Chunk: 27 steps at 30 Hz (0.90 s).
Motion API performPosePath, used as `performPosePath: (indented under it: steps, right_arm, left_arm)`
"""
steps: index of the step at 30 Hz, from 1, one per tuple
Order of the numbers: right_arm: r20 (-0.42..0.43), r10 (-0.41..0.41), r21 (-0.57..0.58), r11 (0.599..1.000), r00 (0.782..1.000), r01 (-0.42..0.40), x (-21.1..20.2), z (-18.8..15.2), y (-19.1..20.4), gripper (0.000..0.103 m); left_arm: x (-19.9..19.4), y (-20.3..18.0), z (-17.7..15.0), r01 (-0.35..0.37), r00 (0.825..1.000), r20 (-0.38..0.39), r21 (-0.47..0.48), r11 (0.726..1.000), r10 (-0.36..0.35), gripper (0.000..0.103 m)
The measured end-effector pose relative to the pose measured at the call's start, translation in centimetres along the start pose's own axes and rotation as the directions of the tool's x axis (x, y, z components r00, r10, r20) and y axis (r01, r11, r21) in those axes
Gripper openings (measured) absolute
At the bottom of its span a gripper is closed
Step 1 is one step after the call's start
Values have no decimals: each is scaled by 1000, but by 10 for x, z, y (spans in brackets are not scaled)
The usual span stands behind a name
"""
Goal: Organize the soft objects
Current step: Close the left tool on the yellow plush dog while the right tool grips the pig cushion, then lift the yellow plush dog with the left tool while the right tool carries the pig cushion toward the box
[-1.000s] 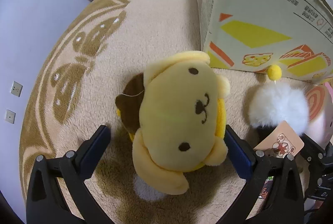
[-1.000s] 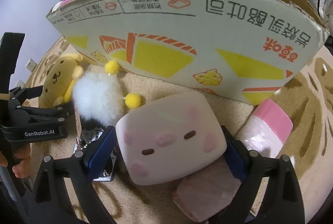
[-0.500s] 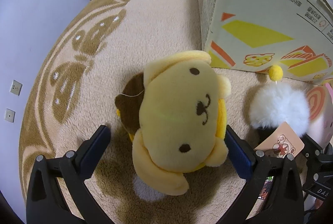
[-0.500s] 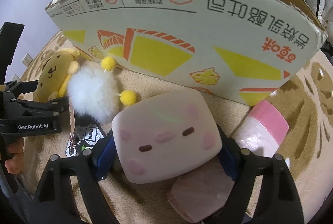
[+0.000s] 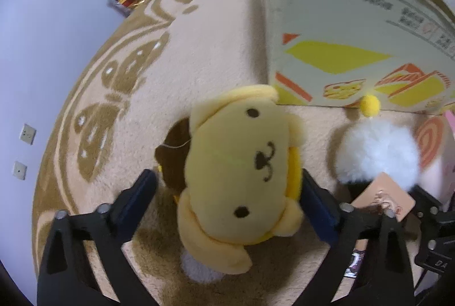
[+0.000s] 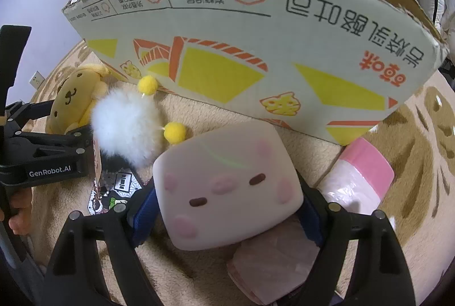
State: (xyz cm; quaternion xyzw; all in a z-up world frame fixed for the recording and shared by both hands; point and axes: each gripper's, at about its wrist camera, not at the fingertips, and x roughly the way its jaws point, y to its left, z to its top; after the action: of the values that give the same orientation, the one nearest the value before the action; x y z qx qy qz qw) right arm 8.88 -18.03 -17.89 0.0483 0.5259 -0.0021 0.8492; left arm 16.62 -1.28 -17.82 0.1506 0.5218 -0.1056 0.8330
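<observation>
Left wrist view: beige fleecy rug with brown butterfly pattern (image 5: 119,95), pale wall off to the left, printed cardboard box with yellow and orange graphics (image 5: 341,44) ahead and to the right of the fingers. Left gripper (image 5: 227,200) spread around a yellow plush dog with a brown beret (image 5: 241,163); right blue pad (image 5: 315,209) touching the plush's flank, left pad standing just clear of the beret, so fingers apart and not clamped. Long axis of the plush running forward between the fingers, head towards the box, face up. Just right of the right finger, a white fluffy pompom toy with yellow bobbles (image 5: 375,152) and its cardboard tag.

Right wrist view: same rug, box wall close ahead, open top at the upper edge with a pink plush peeking out. Right gripper (image 6: 224,206) closed on a pale pink square cushion with a blushing face (image 6: 227,186), both pads pressed into its sides, cushion tilted and apparently off the rug. Box directly forward and above the fingers, so probably up and over the rim next; right hand seemingly nearer that drop.

Only this view shows a pink-capped plastic-wrapped roll (image 6: 358,180) right of the fingers and a folded pink cloth beneath the cushion; only the left view shows the gap at the beret
</observation>
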Motion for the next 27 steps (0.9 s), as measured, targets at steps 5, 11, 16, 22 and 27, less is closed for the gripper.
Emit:
performPosePath:
  steps: [5, 11, 16, 22, 27]
  right_arm:
    - [0, 3, -1, 1000, 1000, -3, 0, 0, -1, 88]
    - [7, -2, 9, 1000, 1000, 2, -6, -2, -4, 81]
    - [14, 13, 29, 999, 1000, -14, -12, -4, -8, 78]
    - [36, 47, 57, 997, 998, -49, -24, -5, -12, 77]
    - [71, 52, 48, 997, 996, -56, -41, -5, -13, 77]
  left_arm:
    - [-1, 3, 2, 34, 999, -12, -38, 999, -34, 80]
    - [-6, 8, 1, 87, 996, -20, -92, 992, -90, 65]
    - [-11, 10, -2, 82, 996, -23, -114, 990, -85, 63]
    - [-15, 22, -7, -9, 998, -61, -157, 988, -1, 62]
    - [-23, 35, -7, 1, 999, -51, -198, 980, -12, 61]
